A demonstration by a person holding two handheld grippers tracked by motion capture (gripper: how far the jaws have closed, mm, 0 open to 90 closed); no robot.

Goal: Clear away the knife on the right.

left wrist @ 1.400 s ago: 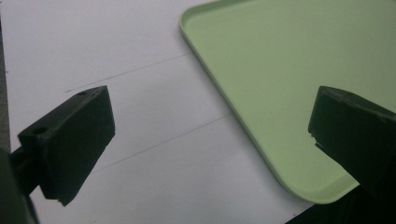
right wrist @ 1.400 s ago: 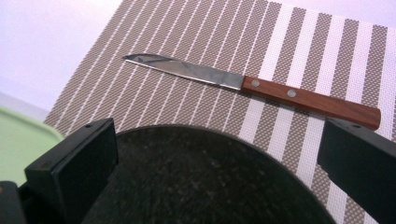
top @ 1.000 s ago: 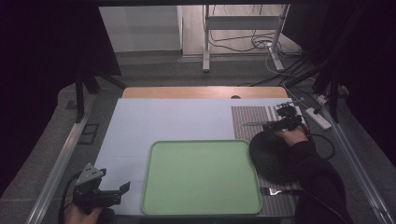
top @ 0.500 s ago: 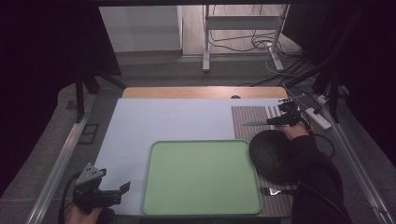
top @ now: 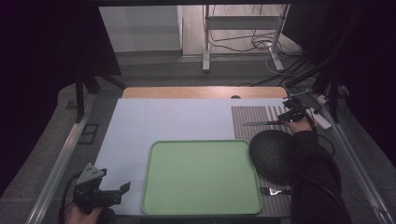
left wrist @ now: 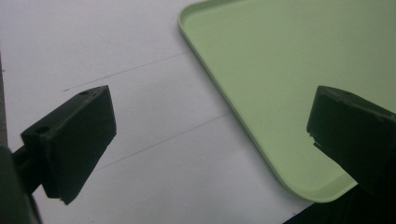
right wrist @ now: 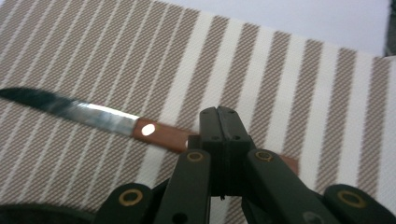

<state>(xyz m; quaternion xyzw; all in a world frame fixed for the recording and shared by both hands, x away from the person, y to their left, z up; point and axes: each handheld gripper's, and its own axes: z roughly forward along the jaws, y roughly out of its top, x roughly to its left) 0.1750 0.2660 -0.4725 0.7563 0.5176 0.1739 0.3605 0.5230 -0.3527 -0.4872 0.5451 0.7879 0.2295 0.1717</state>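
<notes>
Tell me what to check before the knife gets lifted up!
1. Right gripper shut on the knife handle: ok, its jaws just closed on it.
2. Blade points away from the hand: ok.
3. Green tray has bare room for it: ok.
4. Left gripper open and off to the side: ok.
5. Dark bowl close beside the sleeve: not ok, may get bumped.
6. Grip firm enough to lift: cannot tell.

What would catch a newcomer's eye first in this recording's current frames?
The big green tray on the pale table dominates the near middle. At far right, the right gripper is shut on the brown handle of a knife over the striped placemat. The left gripper stands open at the tray's near left corner.
</notes>
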